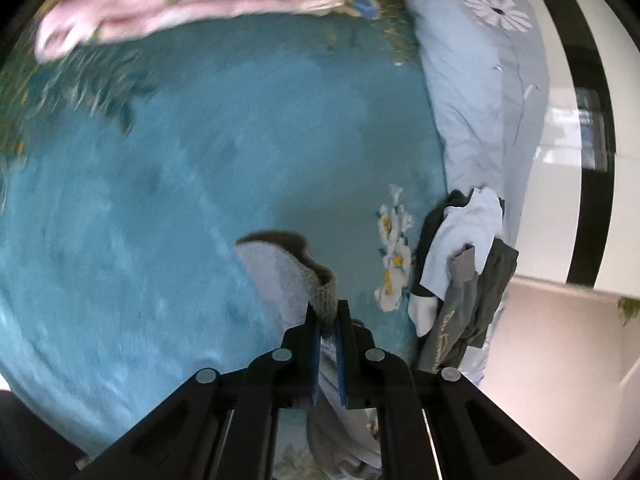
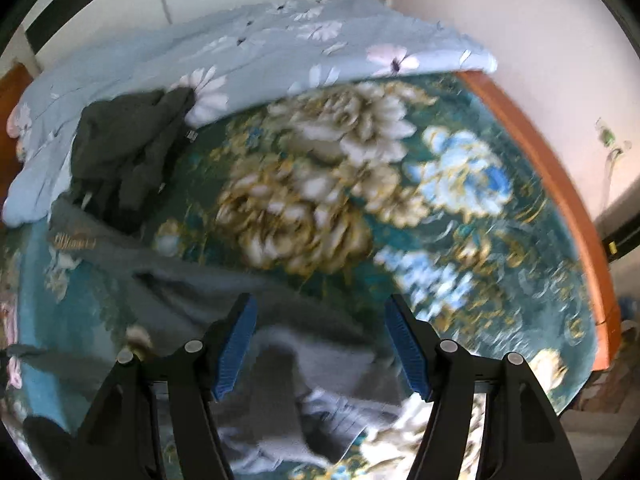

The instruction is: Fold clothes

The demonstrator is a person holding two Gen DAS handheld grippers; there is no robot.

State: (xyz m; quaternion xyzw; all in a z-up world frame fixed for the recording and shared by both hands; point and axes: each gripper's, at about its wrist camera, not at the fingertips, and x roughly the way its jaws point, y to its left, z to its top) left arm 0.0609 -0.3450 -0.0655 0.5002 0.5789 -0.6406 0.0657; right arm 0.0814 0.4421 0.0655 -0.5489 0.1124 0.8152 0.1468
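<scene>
My left gripper [image 1: 329, 322] is shut on the ribbed hem of a grey fleece-lined garment [image 1: 288, 276] and holds it above the teal blanket [image 1: 180, 160]. In the right wrist view the same grey garment [image 2: 304, 364] lies crumpled on the floral teal blanket [image 2: 320, 184]. My right gripper [image 2: 320, 340] is open just above it, its blue pads [image 2: 236, 344] on either side of the cloth. A pile of dark and light clothes [image 1: 460, 268] lies at the bed's right side; it shows as a dark heap in the right wrist view [image 2: 128, 152].
A light blue flowered duvet [image 2: 256, 40] is bunched along the far side of the bed, also in the left wrist view [image 1: 480, 92]. A pink garment [image 1: 160, 8] lies at the far end. The wooden bed frame [image 2: 560, 184] runs along the right edge by a wall.
</scene>
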